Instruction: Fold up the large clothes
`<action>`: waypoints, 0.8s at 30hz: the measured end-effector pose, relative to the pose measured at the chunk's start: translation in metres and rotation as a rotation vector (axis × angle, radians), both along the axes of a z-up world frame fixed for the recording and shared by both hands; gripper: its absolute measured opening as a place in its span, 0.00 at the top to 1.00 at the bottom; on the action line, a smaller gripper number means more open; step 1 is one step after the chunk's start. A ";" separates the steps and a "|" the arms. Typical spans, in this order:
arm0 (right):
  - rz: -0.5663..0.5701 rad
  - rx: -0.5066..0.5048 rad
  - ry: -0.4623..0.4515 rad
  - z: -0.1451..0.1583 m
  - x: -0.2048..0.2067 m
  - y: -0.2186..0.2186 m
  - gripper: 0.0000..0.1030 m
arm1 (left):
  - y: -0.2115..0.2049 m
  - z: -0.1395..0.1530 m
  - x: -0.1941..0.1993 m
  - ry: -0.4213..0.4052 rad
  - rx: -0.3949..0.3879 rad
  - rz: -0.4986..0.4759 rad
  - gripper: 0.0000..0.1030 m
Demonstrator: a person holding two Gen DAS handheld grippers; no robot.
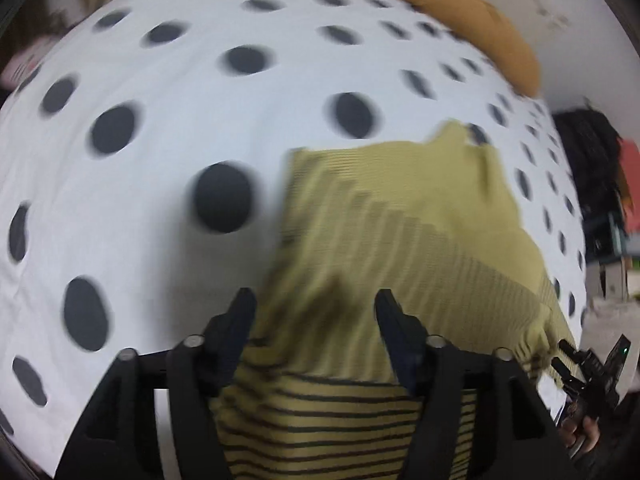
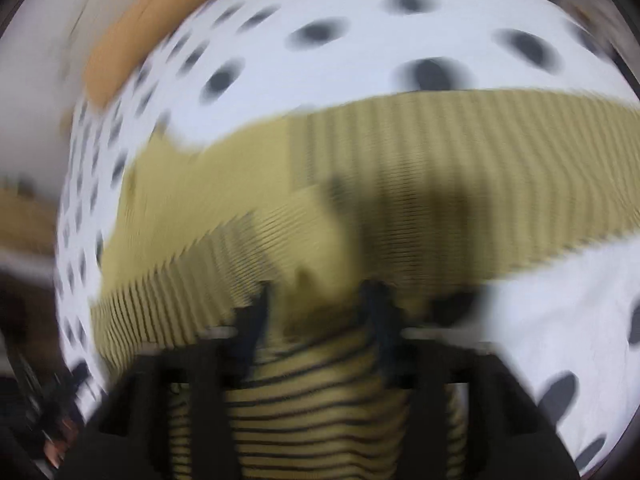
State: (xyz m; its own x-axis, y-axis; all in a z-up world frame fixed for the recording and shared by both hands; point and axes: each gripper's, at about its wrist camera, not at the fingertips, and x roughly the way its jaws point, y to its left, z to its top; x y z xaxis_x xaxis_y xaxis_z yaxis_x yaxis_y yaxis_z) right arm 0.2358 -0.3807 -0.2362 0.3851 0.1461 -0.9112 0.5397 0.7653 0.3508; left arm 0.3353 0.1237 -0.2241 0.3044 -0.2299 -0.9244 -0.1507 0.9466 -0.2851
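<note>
The left gripper (image 1: 314, 304) stands spread, the olive-yellow ribbed knit sweater with dark stripes (image 1: 400, 216) draped between and ahead of its jaws on the white black-dotted bedsheet (image 1: 160, 92). The right gripper (image 2: 318, 296) likewise gapes, knit bunched between. Soft, floppy, stretchy: pinch hem edges.

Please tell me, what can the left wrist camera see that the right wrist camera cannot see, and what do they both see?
Only the left wrist view shows the other gripper, the right gripper, at its lower right edge, and dark and red clutter beyond the bed. Only the right wrist view shows the long sleeve stretching right across the sheet. Both show the yellow-green striped sweater on the white spotted sheet, an orange pillow at the far end, and open fingers with fabric between them, as on the left gripper.
</note>
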 end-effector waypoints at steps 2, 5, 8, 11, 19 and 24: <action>-0.136 -0.029 -0.028 0.012 -0.034 -0.052 0.32 | -0.052 0.001 0.018 -0.028 0.013 -0.091 0.33; -0.279 -0.085 0.003 0.021 -0.072 -0.123 0.32 | -0.091 -0.017 0.025 0.009 0.032 -0.157 0.33; -0.431 -0.149 0.046 0.022 -0.117 -0.199 0.32 | -0.126 -0.052 0.033 0.090 0.094 -0.186 0.33; -0.537 -0.139 0.059 0.011 -0.147 -0.258 0.32 | -0.146 -0.079 0.033 0.120 0.178 -0.207 0.20; -0.614 -0.091 0.014 -0.035 -0.152 -0.329 0.57 | -0.167 -0.099 0.050 0.133 0.215 -0.197 0.06; -0.580 0.048 -0.187 -0.025 -0.134 -0.326 0.87 | -0.176 -0.103 0.062 0.139 0.211 -0.203 0.06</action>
State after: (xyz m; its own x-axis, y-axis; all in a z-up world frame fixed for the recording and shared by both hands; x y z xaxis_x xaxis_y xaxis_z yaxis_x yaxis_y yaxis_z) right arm 0.1019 -0.7069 -0.2609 0.5668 -0.0960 -0.8182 0.7899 0.3456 0.5066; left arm 0.3970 -0.0525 -0.3269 0.1391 -0.0721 -0.9877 0.0231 0.9973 -0.0696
